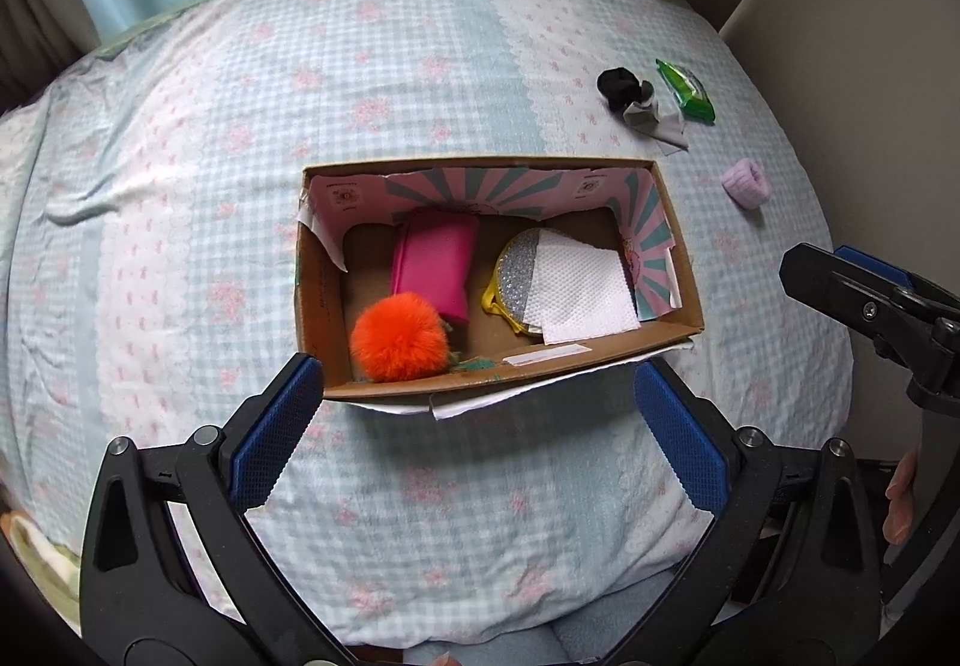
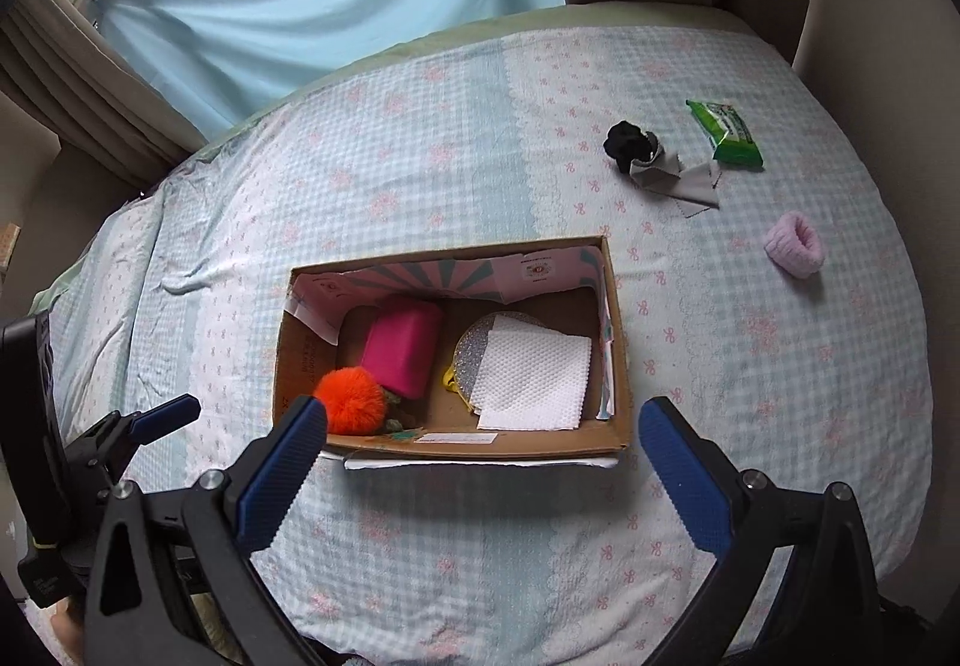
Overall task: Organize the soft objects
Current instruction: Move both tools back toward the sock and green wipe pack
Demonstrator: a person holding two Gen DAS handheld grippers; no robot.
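Task approx. half done: box (image 2: 618,354) on bed holds pompom (image 2: 351,402), pouch (image 2: 399,351), tissue (image 2: 531,381); we still see scrunchies, cloth, wipes (image 2: 726,135) outside; both grippers (image 1: 474,414) (image 2: 480,456) wide open, empty.

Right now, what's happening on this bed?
A person holds two grippers over a cardboard box on the bed; both the left gripper and right gripper are open and empty. The box already holds an orange pompom, pink pouch, glitter purse and tissue. Black scrunchie, grey cloth, green pack and lilac scrunchie remain outside.
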